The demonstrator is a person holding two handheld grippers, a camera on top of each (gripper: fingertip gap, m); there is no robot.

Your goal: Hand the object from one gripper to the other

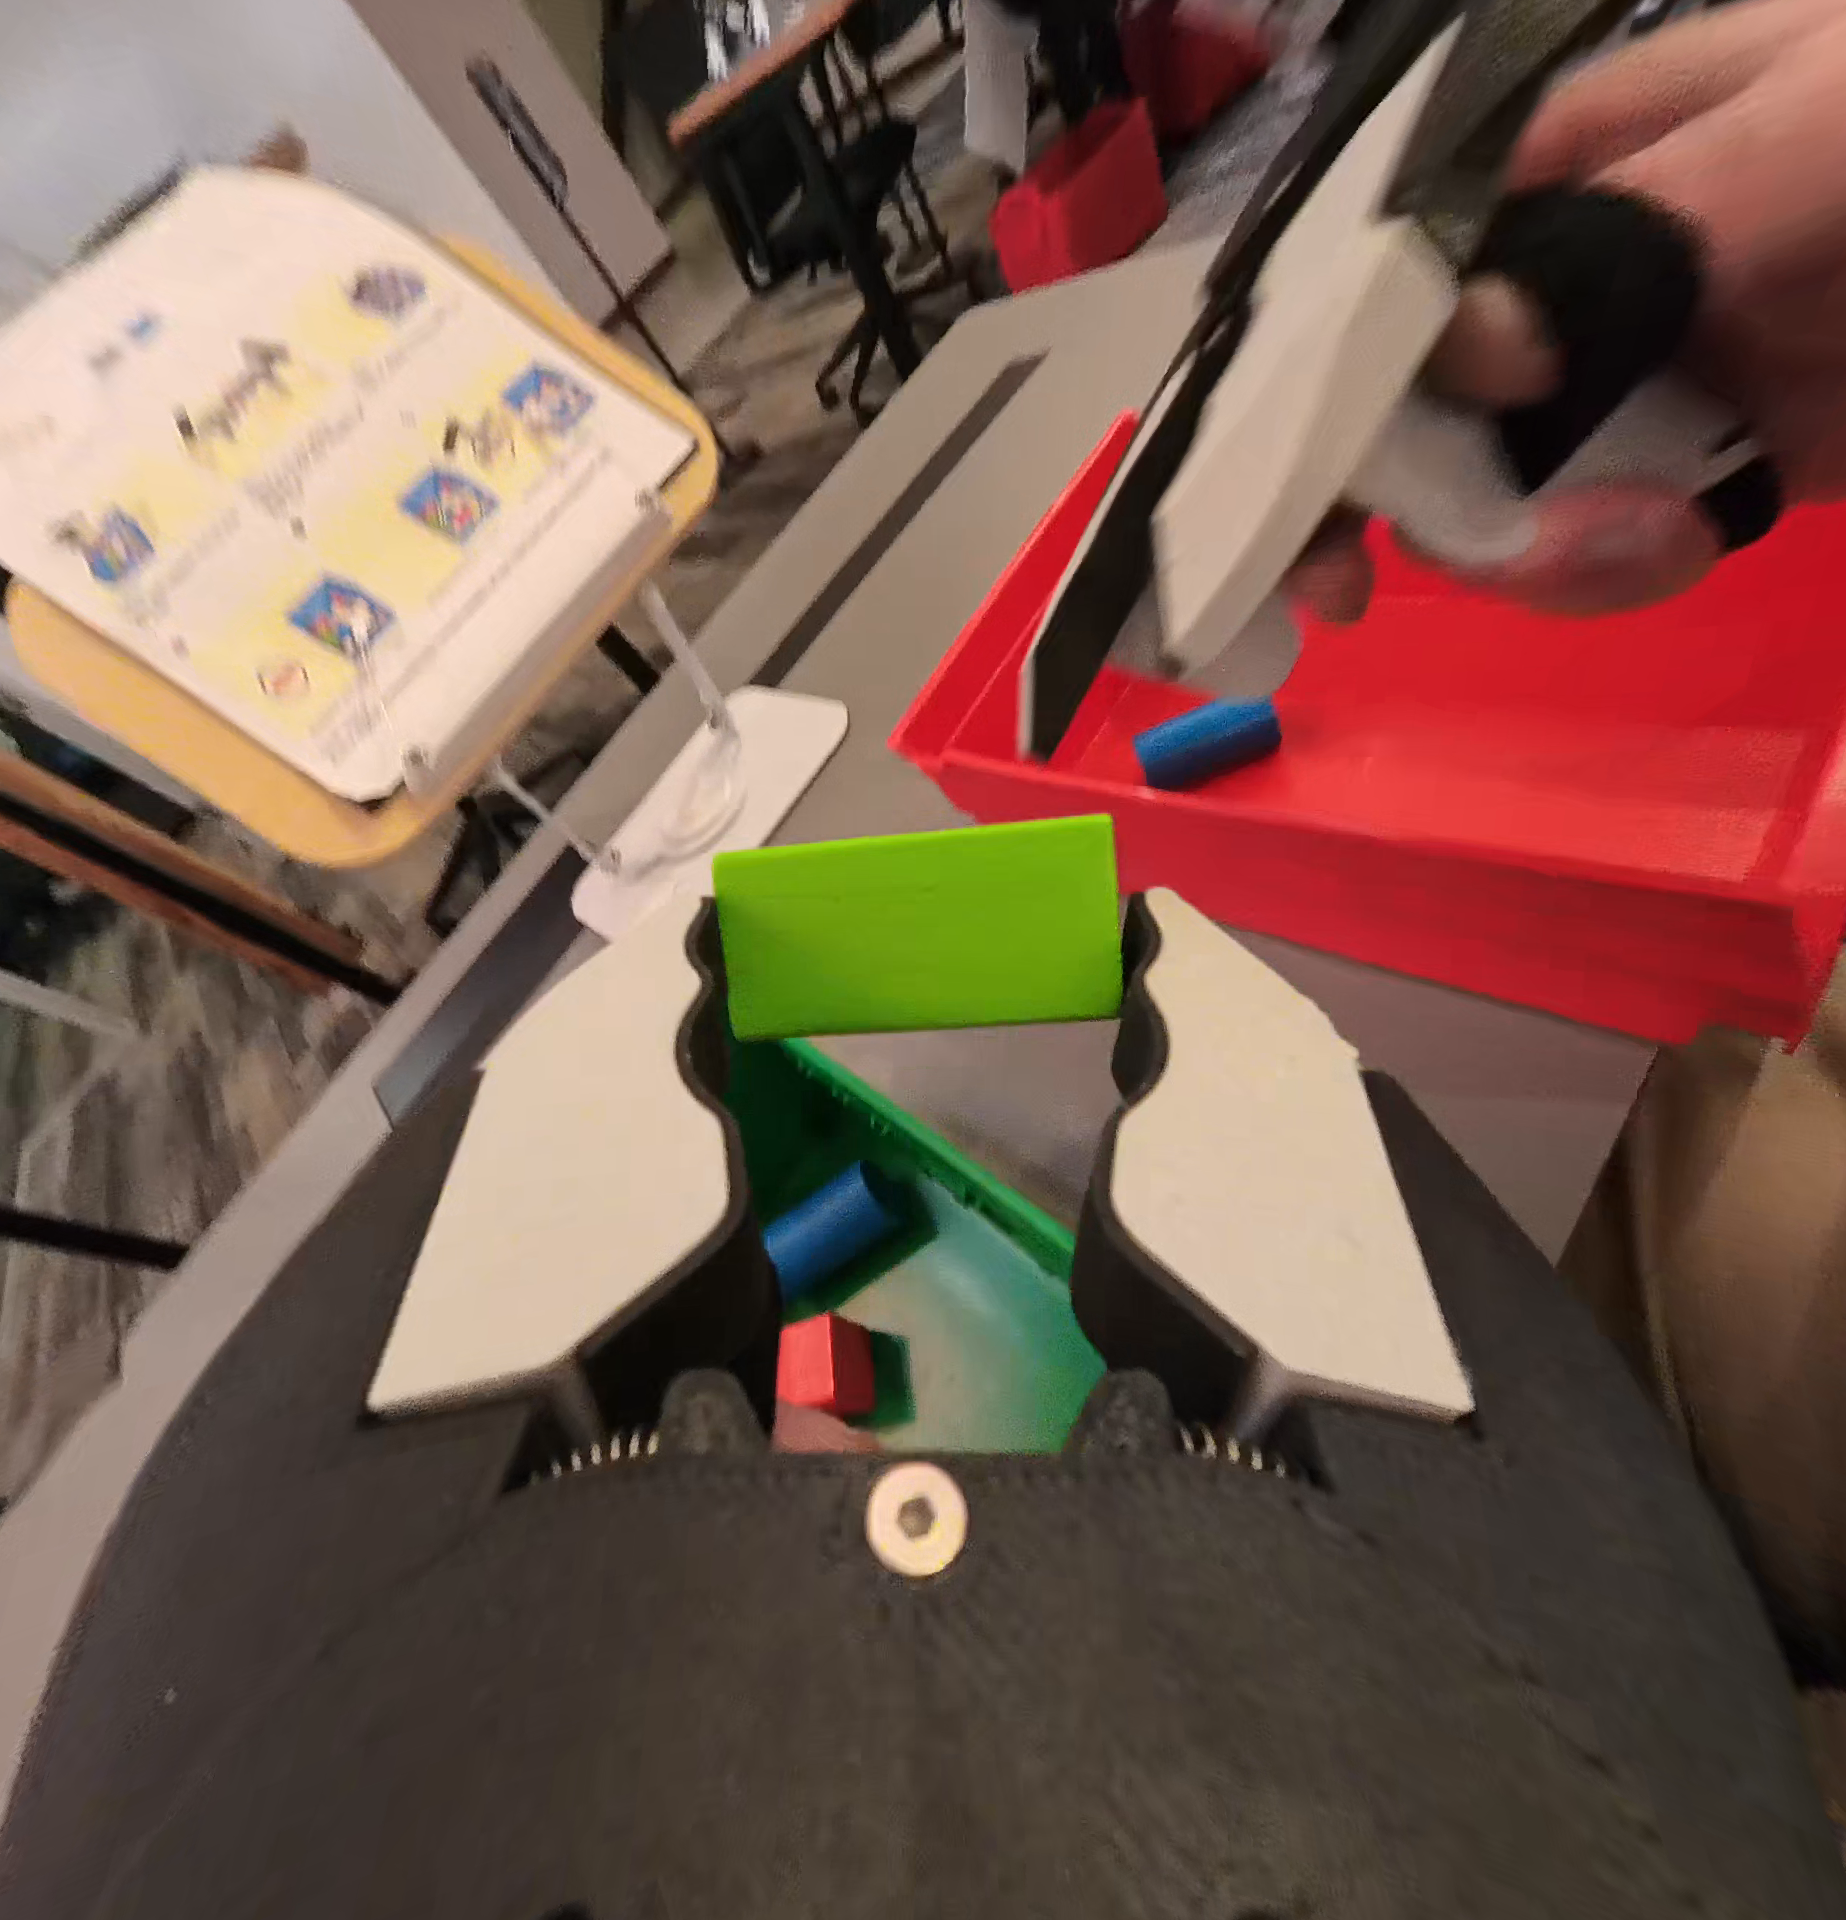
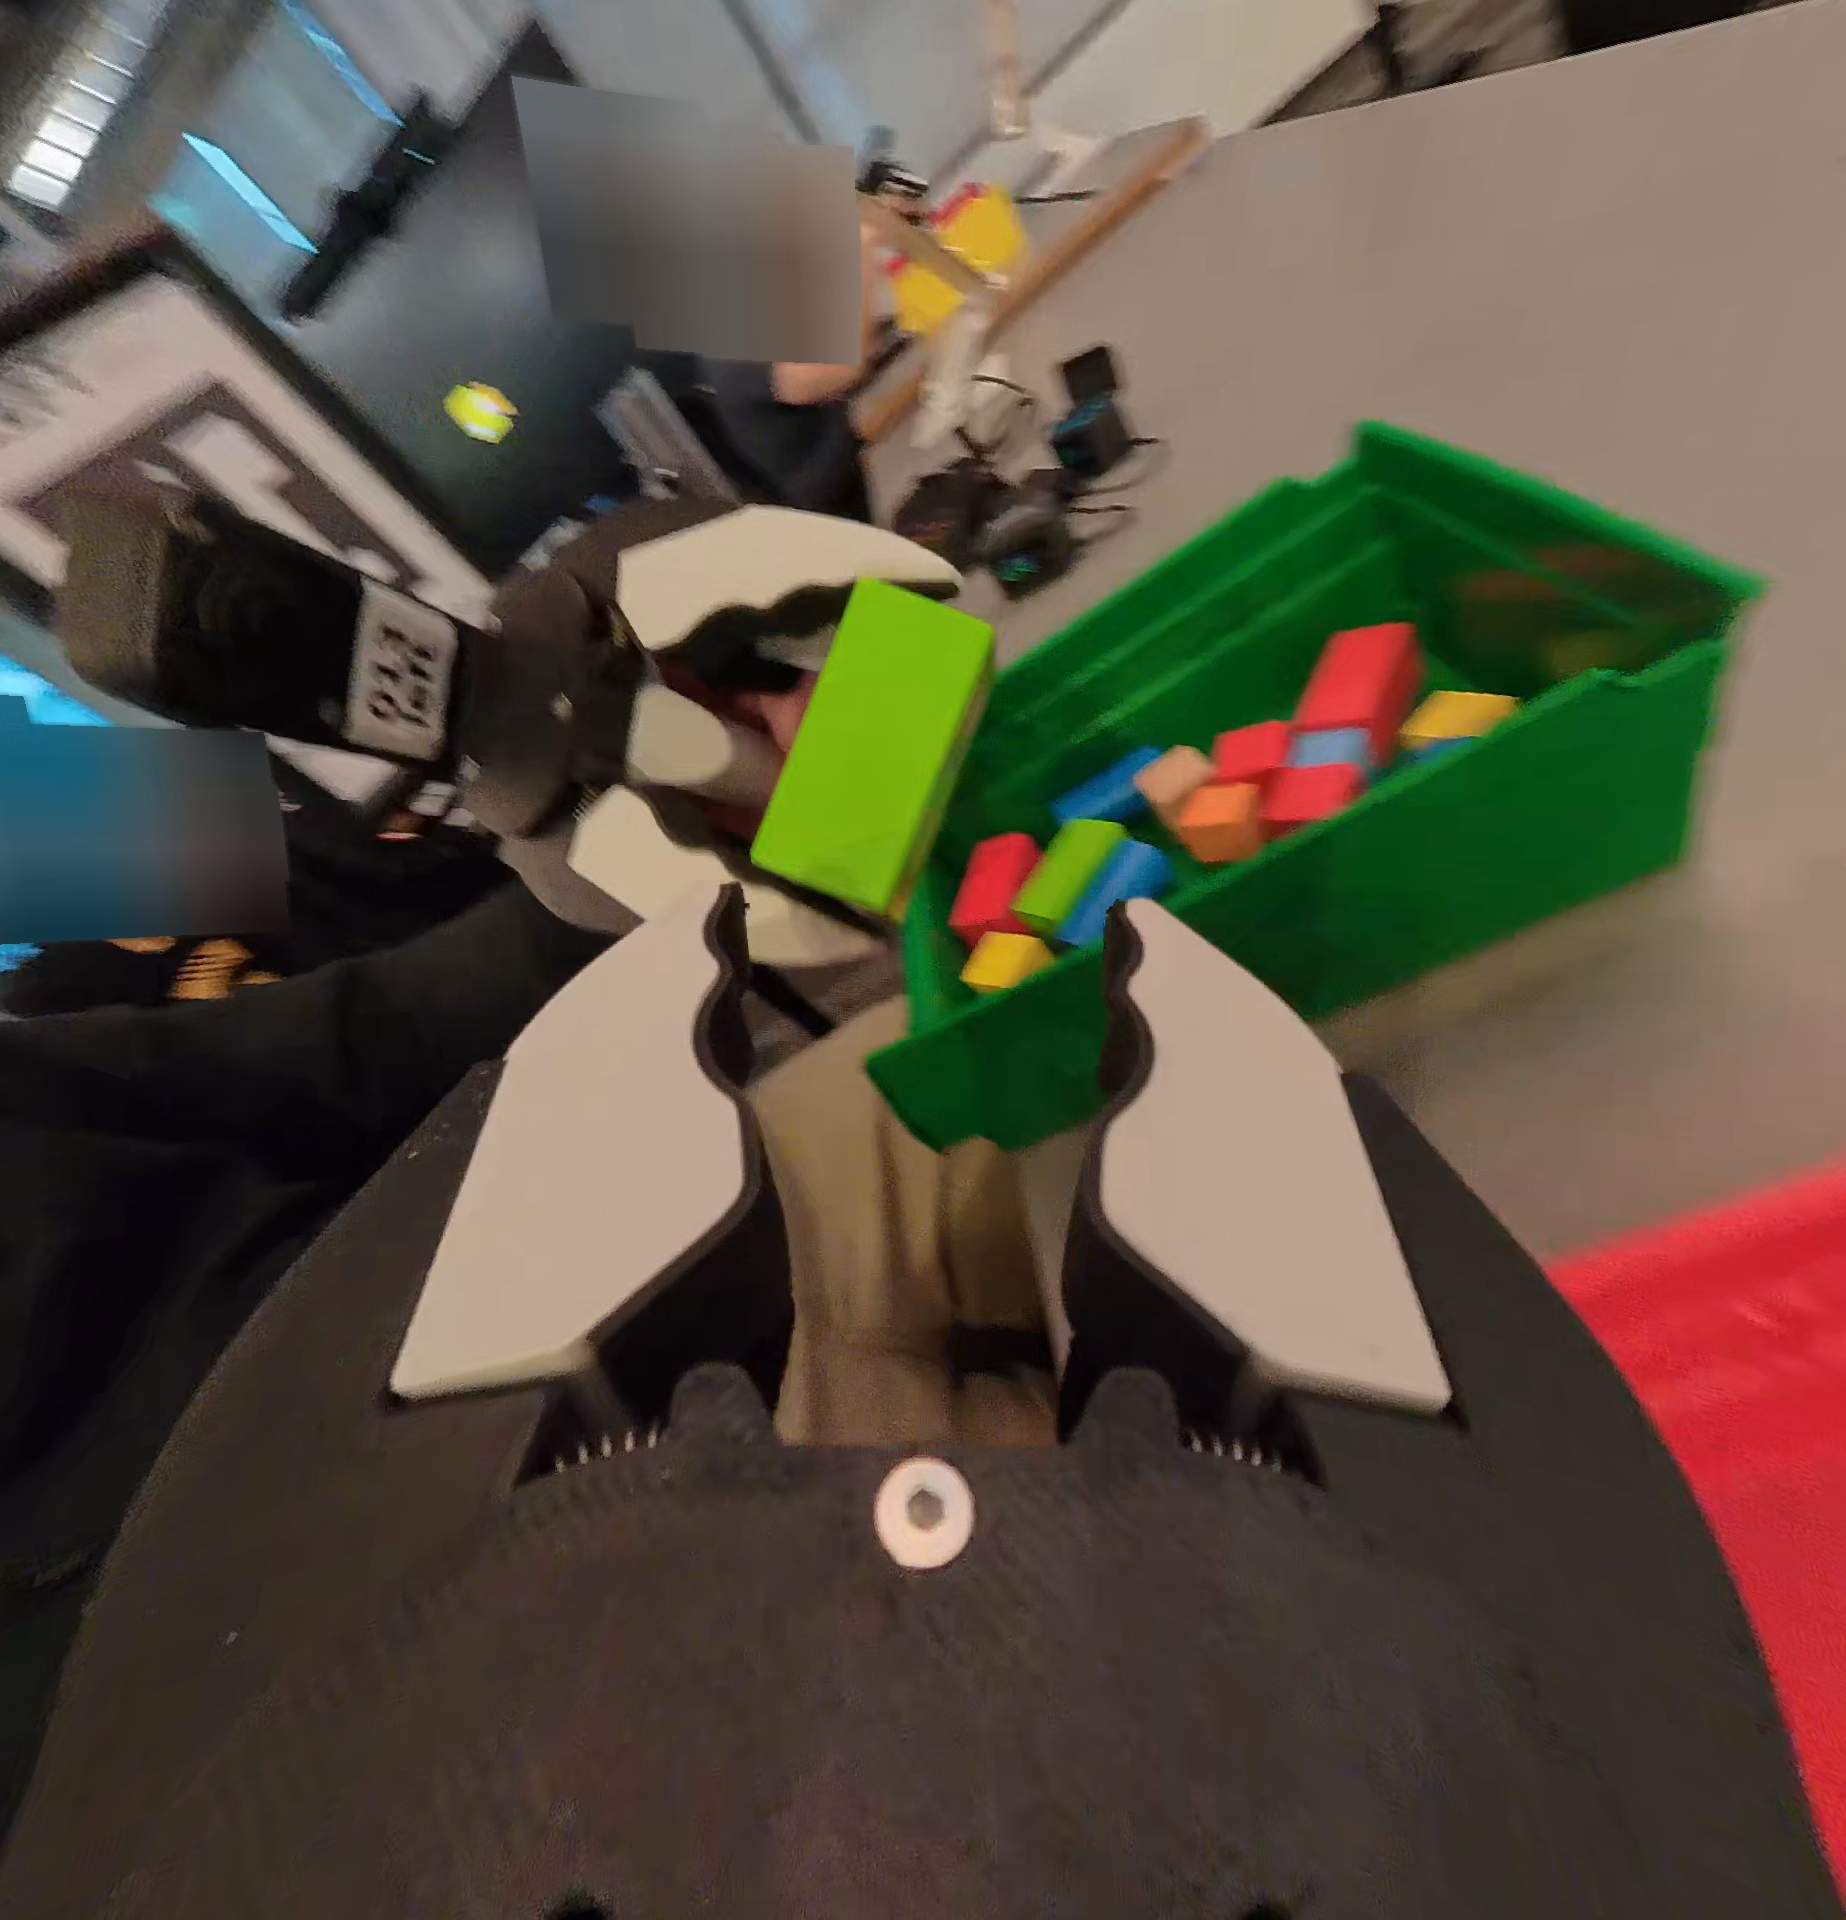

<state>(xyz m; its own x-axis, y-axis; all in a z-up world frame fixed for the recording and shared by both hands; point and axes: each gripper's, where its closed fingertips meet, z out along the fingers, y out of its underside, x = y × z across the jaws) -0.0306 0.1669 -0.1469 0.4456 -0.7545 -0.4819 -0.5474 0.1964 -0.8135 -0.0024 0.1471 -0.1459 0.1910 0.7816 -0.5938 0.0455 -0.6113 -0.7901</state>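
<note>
Your green bin (image 2: 1366,914) of coloured blocks sits near the tabletop's (image 2: 1521,312) edge. Your right gripper (image 2: 924,914) is spread, empty. Your left gripper (image 1: 914,914) pinches the lime block (image 1: 914,925) above that bin.

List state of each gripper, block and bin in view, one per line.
left gripper: shut on the lime green block, held at the fingertips.
lime green block: held in the air, off the table.
right gripper: open, empty, short of the block.
green bin: on the table, holds many coloured blocks.
red bin: on the table, one blue cylinder lying inside.
</note>
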